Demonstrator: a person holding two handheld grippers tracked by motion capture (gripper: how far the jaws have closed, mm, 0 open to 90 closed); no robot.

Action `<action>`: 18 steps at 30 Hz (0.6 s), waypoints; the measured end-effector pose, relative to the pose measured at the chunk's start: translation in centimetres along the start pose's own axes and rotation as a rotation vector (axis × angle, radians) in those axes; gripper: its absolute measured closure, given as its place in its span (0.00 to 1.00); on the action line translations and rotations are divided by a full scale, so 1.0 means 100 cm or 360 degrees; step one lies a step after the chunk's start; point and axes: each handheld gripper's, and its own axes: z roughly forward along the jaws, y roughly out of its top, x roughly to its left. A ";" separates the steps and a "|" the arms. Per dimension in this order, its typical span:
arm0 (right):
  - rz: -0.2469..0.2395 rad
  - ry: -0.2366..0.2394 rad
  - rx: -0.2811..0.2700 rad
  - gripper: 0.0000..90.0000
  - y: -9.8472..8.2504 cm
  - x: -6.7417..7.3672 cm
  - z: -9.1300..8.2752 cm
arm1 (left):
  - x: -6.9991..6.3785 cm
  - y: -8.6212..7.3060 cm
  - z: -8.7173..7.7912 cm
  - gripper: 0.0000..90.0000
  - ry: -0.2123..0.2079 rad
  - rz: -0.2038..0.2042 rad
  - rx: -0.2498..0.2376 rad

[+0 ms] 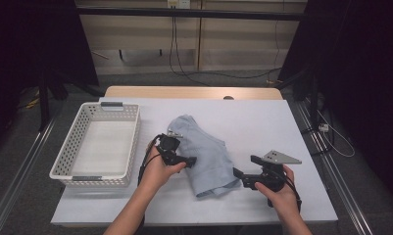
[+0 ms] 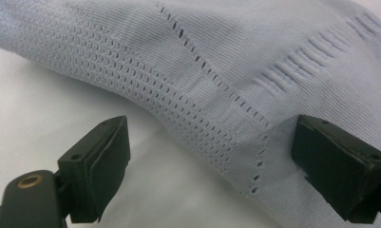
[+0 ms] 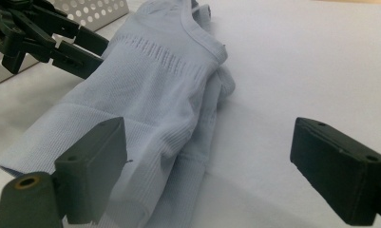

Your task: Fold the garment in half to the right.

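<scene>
We see garment (image 1: 204, 156) mid-table. Left gripper (image 2: 212, 161) jaws agape, hem edge between them, toward 3 o'clock jaw. Right gripper (image 3: 209, 175) agape, garment at 10 o'clock.

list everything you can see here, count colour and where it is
garment: one, pale blue knit, crumpled mid-table on the white cover
basket: one, white perforated plastic, left side of the table, nothing seen inside
table cover: one, white, spread over the table
table: one, light wood, edge showing at the far side
cables: dark, on the floor beyond the table
left tongs: one, black, open, at the garment's left edge
right tongs: one, black with grey plate, open, beside the garment's near right corner
hands: two, each holding one tongs
</scene>
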 end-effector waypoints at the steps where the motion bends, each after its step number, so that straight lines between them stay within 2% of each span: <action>1: -0.0001 -0.0001 0.0000 0.13 0.000 0.000 0.000 | 0.000 -0.001 0.000 0.14 0.0004 0.0000 0.0002; 9: -0.0016 0.0009 0.0003 0.13 0.000 0.003 0.000 | -0.001 -0.006 0.002 0.16 0.0013 -0.0014 -0.0021; 11: -0.0023 0.0012 0.0006 0.13 0.000 0.003 0.001 | -0.002 -0.007 0.002 0.17 0.0015 0.0007 -0.0023; 18: -0.0028 0.0013 -0.0006 0.13 0.000 0.003 0.000 | -0.003 -0.009 0.003 0.23 -0.0014 -0.0027 -0.0030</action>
